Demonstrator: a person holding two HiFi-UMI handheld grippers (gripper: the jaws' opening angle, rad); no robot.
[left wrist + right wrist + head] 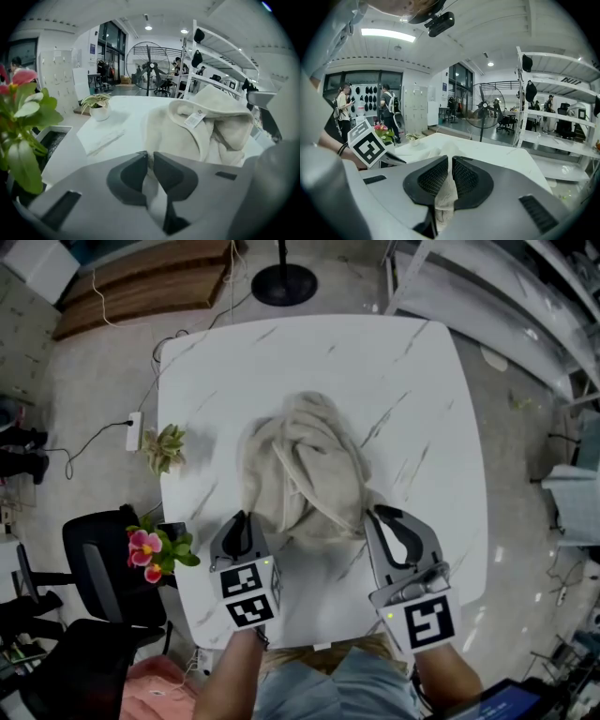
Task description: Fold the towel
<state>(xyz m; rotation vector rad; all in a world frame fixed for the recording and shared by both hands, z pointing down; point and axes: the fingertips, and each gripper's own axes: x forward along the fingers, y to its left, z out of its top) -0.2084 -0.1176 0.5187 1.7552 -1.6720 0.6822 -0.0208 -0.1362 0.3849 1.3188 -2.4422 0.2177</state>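
A crumpled beige towel lies heaped in the middle of the white marble table. My left gripper sits at the towel's near left edge. In the left gripper view its jaws stand close together with a strip of the pale cloth pinched between the pads, and the towel, with a white label, piles up just beyond. My right gripper is at the towel's near right corner. In the right gripper view its ribbed pads clamp a fold of the towel that hangs down between them.
A small potted plant stands on the table's left edge. Pink flowers sit close to my left gripper. A black chair stands left of the table, a fan base beyond its far edge, and metal shelving on the right.
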